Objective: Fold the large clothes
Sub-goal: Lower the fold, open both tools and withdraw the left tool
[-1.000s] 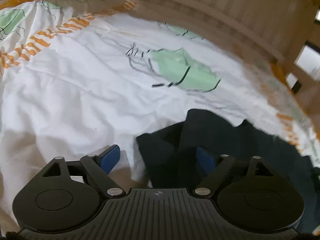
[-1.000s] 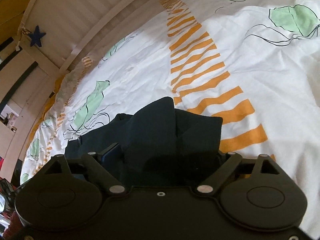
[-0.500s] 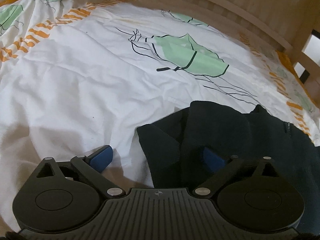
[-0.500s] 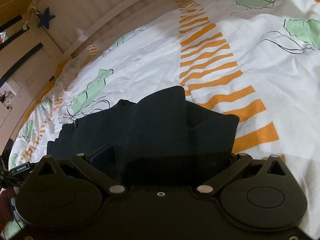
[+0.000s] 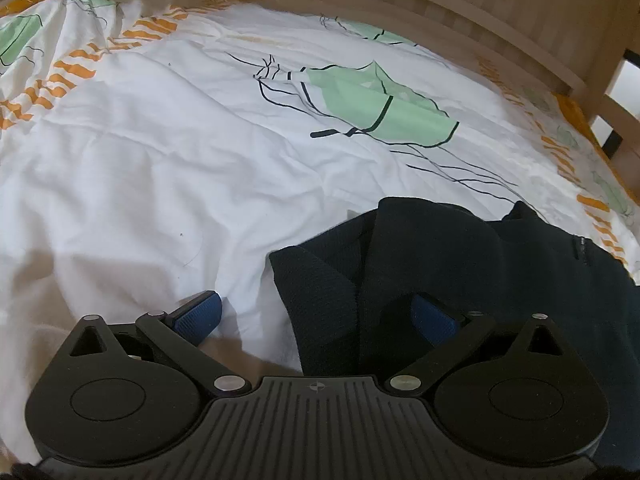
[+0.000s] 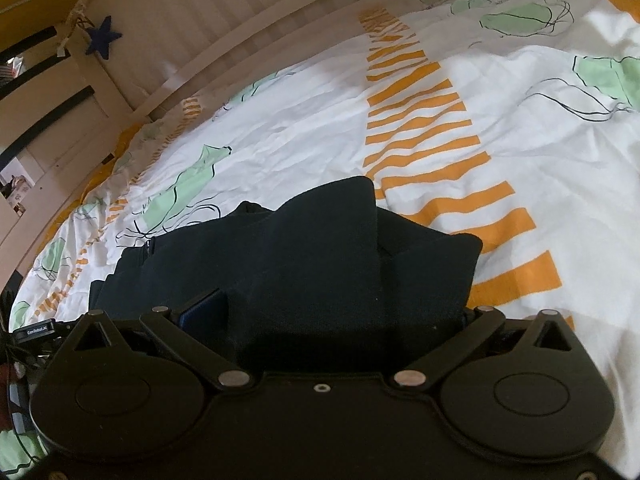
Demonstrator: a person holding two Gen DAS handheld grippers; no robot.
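A dark navy garment [image 5: 460,264] lies folded on the bed, filling the lower right of the left wrist view. Its left corner rests between the fingers of my left gripper [image 5: 316,316]. That gripper stands open; the left blue pad [image 5: 200,314] is over bare duvet and the right pad [image 5: 434,318] is over the cloth, neither pressing. In the right wrist view the same garment [image 6: 320,256] lies heaped in the middle. My right gripper [image 6: 336,312] is open wide around its near edge. One blue pad [image 6: 204,308] shows; the other is hidden by the cloth.
The garment lies on a white duvet [image 5: 160,160] printed with green shapes and orange stripes [image 6: 432,148]. A pale slatted wooden bed rail [image 5: 480,8] runs along the far side. A blue star [image 6: 103,38] hangs on the bedpost.
The jaws of both grippers have spread wider and let go of the dark cloth. The garment's corners have settled on the bed. The right view has rolled a little.
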